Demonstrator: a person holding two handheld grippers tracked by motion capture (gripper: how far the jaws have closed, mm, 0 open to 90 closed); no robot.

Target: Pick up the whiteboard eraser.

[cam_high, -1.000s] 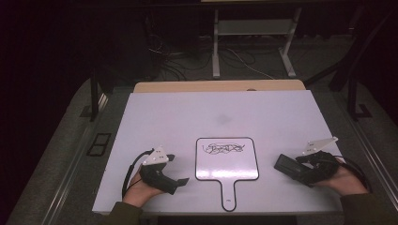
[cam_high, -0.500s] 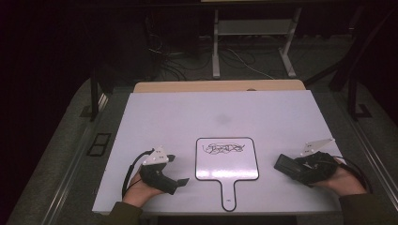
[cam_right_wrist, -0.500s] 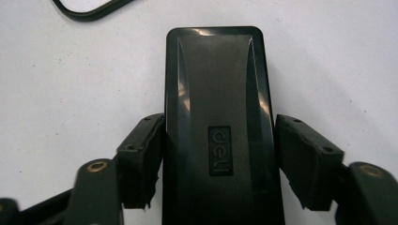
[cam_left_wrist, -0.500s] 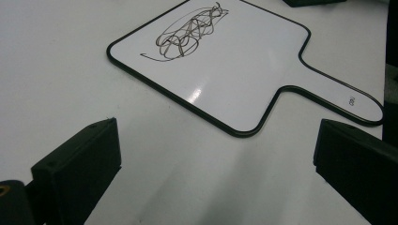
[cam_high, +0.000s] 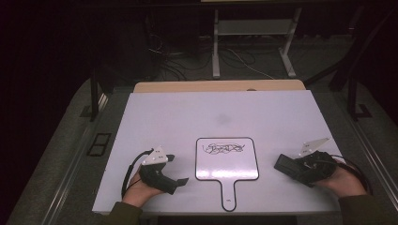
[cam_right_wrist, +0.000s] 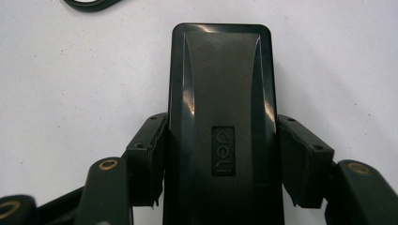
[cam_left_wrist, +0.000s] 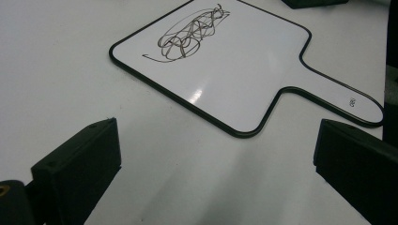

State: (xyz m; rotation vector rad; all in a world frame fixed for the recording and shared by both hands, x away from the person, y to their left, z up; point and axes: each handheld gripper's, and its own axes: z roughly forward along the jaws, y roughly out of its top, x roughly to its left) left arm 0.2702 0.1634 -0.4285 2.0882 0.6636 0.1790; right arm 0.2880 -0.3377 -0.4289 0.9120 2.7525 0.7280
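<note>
Resting low on the white worktop point(cam_high: 187, 112), the left gripper point(cam_left_wrist: 211, 178) has its two black fingers point(cam_left_wrist: 80, 164) spread wide with nothing but bare surface between them. Just ahead of those fingers lies a small paddle-shaped whiteboard point(cam_left_wrist: 225, 70) with a black rim, flat on the worktop; a dark scribble point(cam_left_wrist: 187, 33) sits on its far end, and its short handle point(cam_left_wrist: 338, 96) points toward the right-hand finger without touching it.

The right gripper point(cam_right_wrist: 220, 164) has its fingers point(cam_right_wrist: 148, 159) closed against the two long sides of a black eraser point(cam_right_wrist: 220, 93), which lies between them and sticks out well past the fingertips. A raised logo sits on the eraser's top, level with the fingers.

From the high view, the whiteboard point(cam_high: 227, 159) lies between the two grippers, the left gripper point(cam_high: 174, 169) near its left edge and the eraser point(cam_high: 285, 164) near its right edge, apart from it. A hand point(cam_high: 141, 187) holds each gripper at the worktop's near edge.
</note>
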